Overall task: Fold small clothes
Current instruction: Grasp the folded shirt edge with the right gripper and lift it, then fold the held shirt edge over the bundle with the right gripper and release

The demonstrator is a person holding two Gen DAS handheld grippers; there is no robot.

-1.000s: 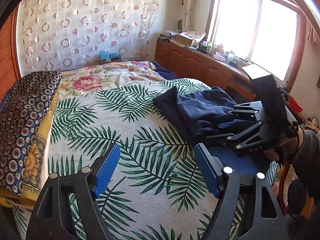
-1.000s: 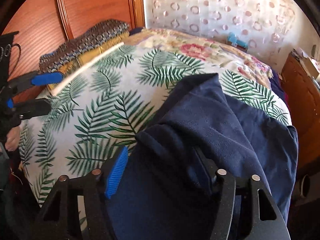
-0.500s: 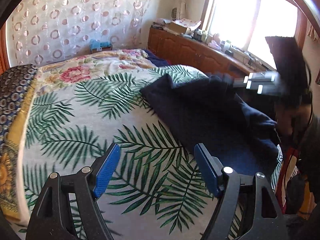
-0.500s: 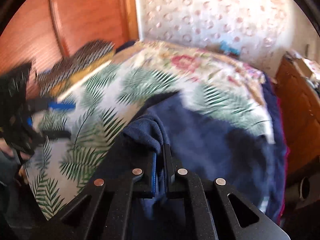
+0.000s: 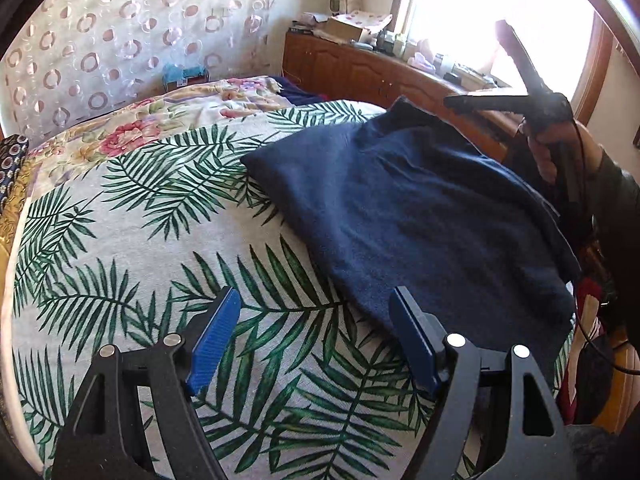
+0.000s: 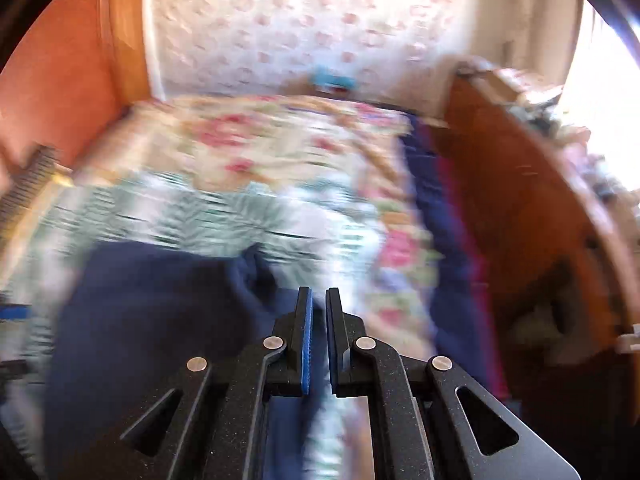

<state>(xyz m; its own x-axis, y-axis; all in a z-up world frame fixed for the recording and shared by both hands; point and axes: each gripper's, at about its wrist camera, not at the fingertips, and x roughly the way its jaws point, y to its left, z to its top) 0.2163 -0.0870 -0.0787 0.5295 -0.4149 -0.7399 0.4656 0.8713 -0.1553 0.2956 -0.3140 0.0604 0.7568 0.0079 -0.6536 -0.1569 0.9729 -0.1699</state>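
A navy blue garment (image 5: 400, 208) lies spread over the right half of the palm-leaf bedspread (image 5: 132, 240). Its far corner is pulled up to a peak. My right gripper (image 5: 450, 102) is at that peak, held by a hand (image 5: 548, 152). In the blurred right wrist view, the right gripper (image 6: 319, 300) is shut with a strip of navy fabric between its pads, and the rest of the garment (image 6: 160, 312) hangs to the left. My left gripper (image 5: 316, 340) is open over the bedspread. Its right finger (image 5: 412, 340) is just above the garment's near edge, and nothing is between its pads.
A floral quilt (image 5: 180, 120) covers the far end of the bed. A dark patterned pillow (image 5: 12, 152) lies at the left edge. A wooden cabinet (image 5: 352, 72) with clutter on top runs along the right, under a bright window. A circle-patterned curtain (image 5: 120, 32) hangs behind.
The right gripper has shut on the garment and pulled its corner up, toward the far right. The garment now lies flatter and wider. The left gripper has moved forward and lower, still open.
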